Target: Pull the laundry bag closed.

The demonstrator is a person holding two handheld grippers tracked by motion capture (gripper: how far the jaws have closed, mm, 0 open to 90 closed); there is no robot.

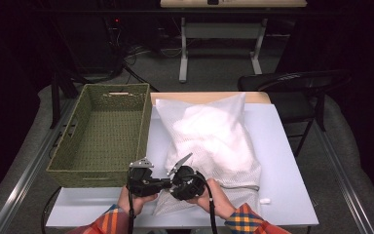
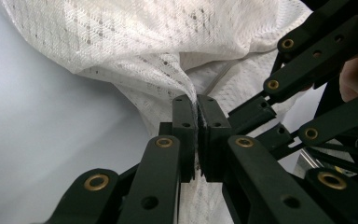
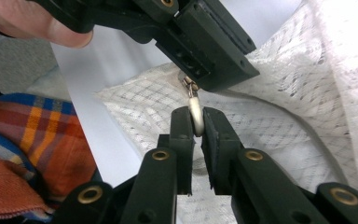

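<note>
A white mesh laundry bag (image 1: 209, 136) stuffed with white cloth lies on the table, its zipper end toward the person. At the bag's near left corner my left gripper (image 1: 166, 184) is shut on a pinch of mesh; in the left gripper view the bag (image 2: 144, 42) bunches into the left gripper (image 2: 197, 100). My right gripper (image 1: 174, 185) faces it from the right. In the right gripper view the right gripper (image 3: 196, 113) is shut on the small metal zipper pull (image 3: 194, 100), just below the left gripper (image 3: 214, 74) on the mesh bag (image 3: 307, 93).
A green woven basket (image 1: 102, 131) stands empty on the table's left side, close against the bag. The white table top (image 1: 282, 161) is bare to the right, apart from a small white piece (image 1: 265, 200) near the front edge. A black chair (image 1: 292, 83) stands behind.
</note>
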